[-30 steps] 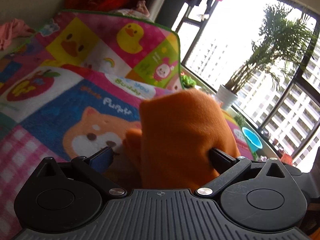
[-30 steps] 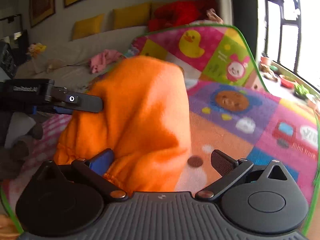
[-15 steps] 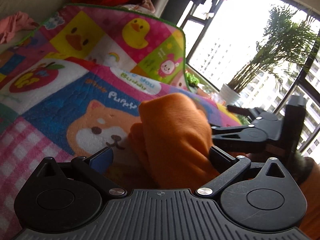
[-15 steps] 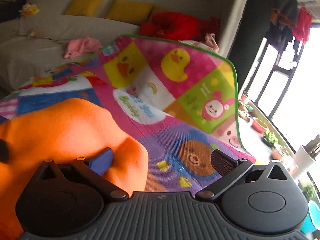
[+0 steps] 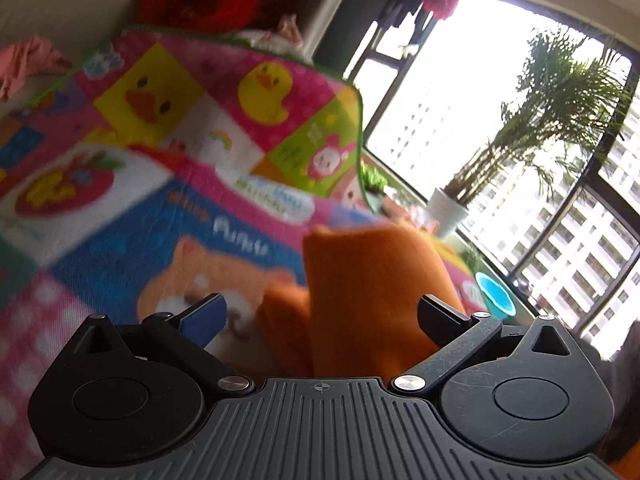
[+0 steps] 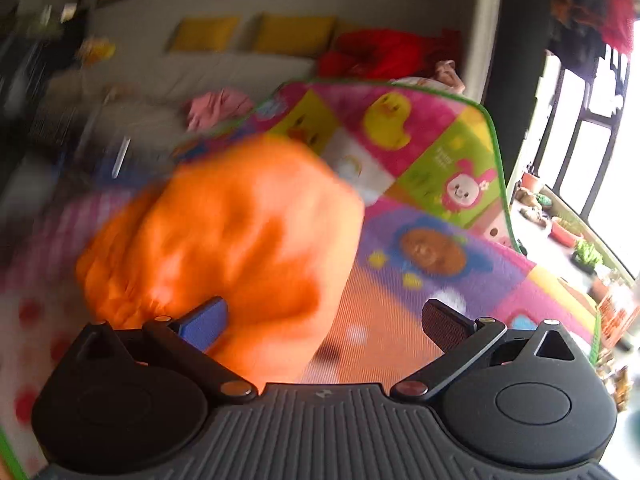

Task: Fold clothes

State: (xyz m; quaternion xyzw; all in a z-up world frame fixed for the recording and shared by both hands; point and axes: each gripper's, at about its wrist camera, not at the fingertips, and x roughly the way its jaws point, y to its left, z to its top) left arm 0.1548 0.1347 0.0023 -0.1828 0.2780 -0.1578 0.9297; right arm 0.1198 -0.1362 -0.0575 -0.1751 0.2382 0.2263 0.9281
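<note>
One soft orange fleece garment (image 5: 372, 288) lies bunched on one colourful cartoon-print play mat (image 5: 120, 184), a flat quilted sheet of bright squares with ducks, a rabbit, a puppy and a bear, edged in green. In the left wrist view the garment stands as a thick folded slab between the two fingers of the left tool (image 5: 320, 316), whose jaws are spread wide; the cloth touches the right finger, while the blue-padded left finger stands clear of it. In the right wrist view the same garment (image 6: 240, 240) is a rounded, blurred mound with a gathered elastic hem at its lower edge. It sits against the blue-padded left finger of the right tool (image 6: 324, 320), which is also spread wide and grips nothing.

Behind the mat (image 6: 440, 152) are two yellow rectangular cushions (image 6: 292, 34), one crumpled pink cloth (image 6: 216, 106) and one red heap of fabric (image 6: 384, 52). One potted palm in a white pot (image 5: 552, 120) stands by the window.
</note>
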